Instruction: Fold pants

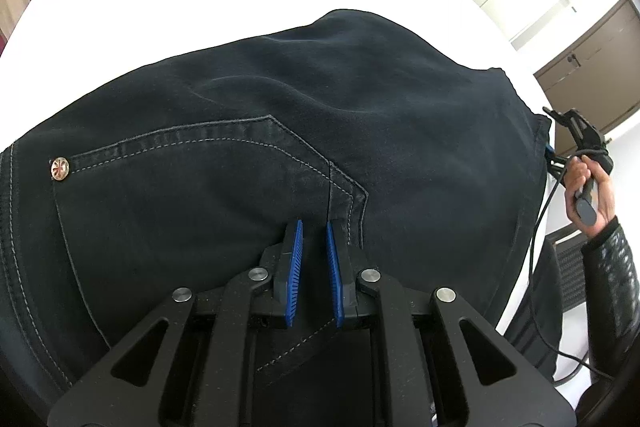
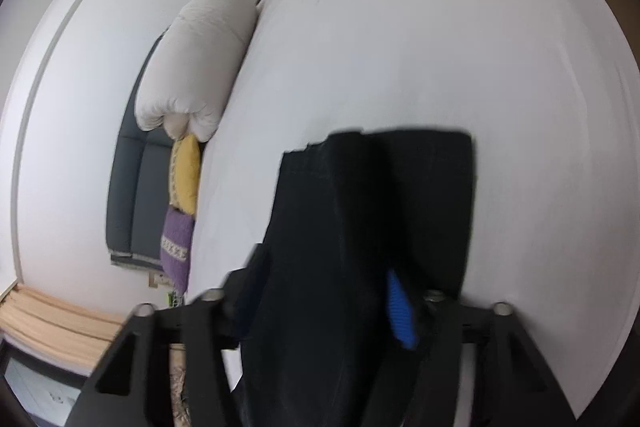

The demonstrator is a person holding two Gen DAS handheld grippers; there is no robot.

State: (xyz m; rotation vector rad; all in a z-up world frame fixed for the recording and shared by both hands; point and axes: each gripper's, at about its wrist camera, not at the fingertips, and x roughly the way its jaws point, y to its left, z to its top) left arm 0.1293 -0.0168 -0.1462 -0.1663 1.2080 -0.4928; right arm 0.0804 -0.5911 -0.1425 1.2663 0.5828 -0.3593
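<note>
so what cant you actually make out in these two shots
- Left wrist view: the pants run off the left and bottom edges; the left tool covers the fabric beneath it.
- Right wrist view: motion blur; pants hide the right tool, only one blue pad shows.

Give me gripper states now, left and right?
Left gripper: nearly closed, blue pads over the pants at the fly seam; whether it pinches them cannot be told.
Right gripper: closed on the pants' hem end.
</note>
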